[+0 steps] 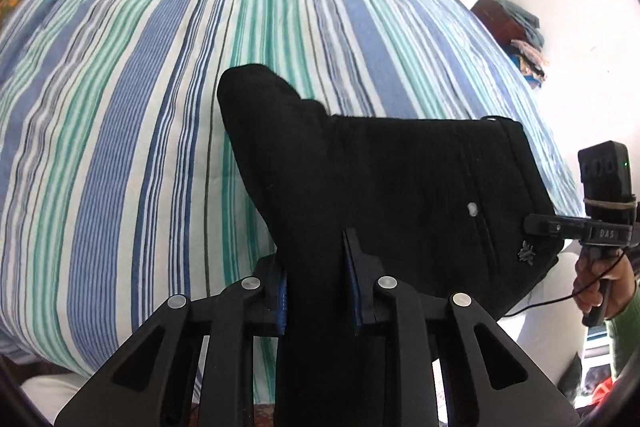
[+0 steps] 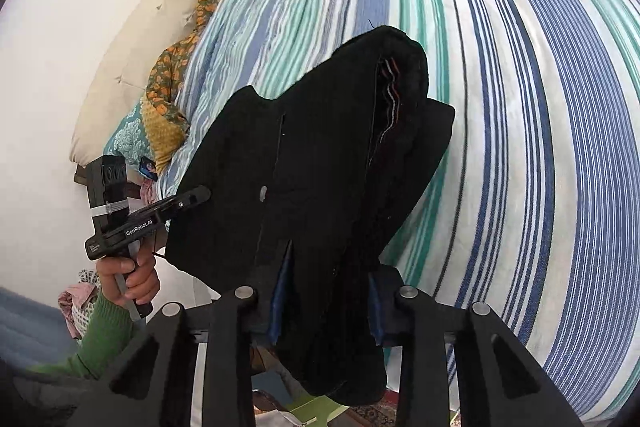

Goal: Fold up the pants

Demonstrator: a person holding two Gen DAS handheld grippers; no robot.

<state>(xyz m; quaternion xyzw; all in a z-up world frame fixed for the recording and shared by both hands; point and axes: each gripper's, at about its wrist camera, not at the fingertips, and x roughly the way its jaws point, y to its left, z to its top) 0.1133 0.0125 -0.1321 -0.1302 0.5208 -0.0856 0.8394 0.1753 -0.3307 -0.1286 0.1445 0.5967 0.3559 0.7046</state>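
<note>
Over the striped bed (image 1: 160, 107), both my claws, left (image 1: 320, 267) and right (image 2: 328, 287), are clamped on the black pants (image 1: 380, 179), held up bunched. Thick wad could slip and unfold if either loosens.

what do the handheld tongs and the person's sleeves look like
Both tongs are black, with slotted linkage arms, round silver pivot pins and blue-edged pads. The left tongs carry white "GenRobot.AI" lettering on the side, a boxy black module strapped on top and a thin black cable. The right tongs match. Both sleeves are green ribbed knit.
</note>
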